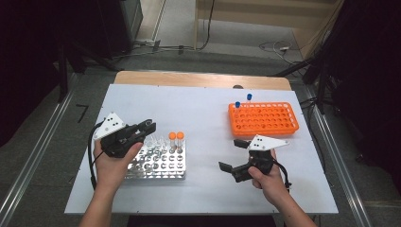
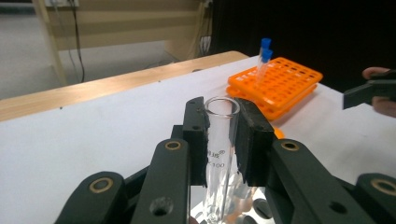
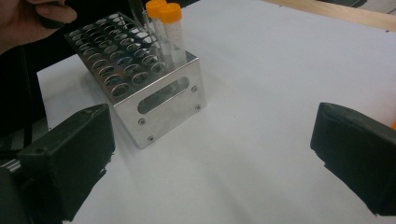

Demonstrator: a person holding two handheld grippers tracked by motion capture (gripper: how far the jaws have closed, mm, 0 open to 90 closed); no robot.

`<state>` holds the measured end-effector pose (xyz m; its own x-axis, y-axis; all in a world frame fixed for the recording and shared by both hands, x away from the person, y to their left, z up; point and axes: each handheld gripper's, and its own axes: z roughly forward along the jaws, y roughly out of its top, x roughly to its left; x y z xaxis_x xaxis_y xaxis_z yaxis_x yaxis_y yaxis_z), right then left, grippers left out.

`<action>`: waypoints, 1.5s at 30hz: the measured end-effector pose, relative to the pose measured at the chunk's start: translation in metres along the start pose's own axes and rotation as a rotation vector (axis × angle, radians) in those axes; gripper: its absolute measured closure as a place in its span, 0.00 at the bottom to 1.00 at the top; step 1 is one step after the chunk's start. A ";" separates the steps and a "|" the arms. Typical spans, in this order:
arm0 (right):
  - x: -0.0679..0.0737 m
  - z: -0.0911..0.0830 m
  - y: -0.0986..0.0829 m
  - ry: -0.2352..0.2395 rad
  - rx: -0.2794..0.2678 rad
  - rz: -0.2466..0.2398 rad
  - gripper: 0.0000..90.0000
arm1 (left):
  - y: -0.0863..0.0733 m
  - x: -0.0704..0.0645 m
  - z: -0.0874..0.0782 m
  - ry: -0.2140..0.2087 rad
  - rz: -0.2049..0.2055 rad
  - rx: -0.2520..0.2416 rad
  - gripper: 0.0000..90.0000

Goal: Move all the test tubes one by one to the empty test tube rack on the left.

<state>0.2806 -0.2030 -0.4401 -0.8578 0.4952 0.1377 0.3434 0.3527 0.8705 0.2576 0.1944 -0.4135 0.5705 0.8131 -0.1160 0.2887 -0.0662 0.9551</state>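
Your left tongs (image 2: 219,135) pinch a glass tube (image 2: 218,154) over the steel rack (image 1: 158,163); right tongs (image 1: 231,155) spread beside it.

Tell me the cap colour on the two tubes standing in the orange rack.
Blue caps, clearest in the left gripper view.

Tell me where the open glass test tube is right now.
In the left gripper view the glass test tube stands upright, clamped between the left tool's jaws over the metal rack, on the table's left side beside two orange-capped tubes.
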 end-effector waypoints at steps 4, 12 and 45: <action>0.000 -0.001 0.000 -0.003 0.002 -0.002 0.00 | -0.005 0.000 0.005 0.014 0.010 0.015 0.85; -0.002 -0.001 -0.001 -0.008 0.002 0.002 0.00 | -0.012 -0.004 0.015 0.029 0.041 0.072 0.85; -0.055 -0.012 0.007 -0.177 -0.043 0.067 0.03 | 0.001 -0.024 0.015 -0.151 -0.075 0.029 0.10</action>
<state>0.3257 -0.2377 -0.4363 -0.7518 0.6494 0.1140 0.3774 0.2821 0.8820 0.2565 0.1663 -0.4136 0.6552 0.7201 -0.2283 0.3554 -0.0271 0.9343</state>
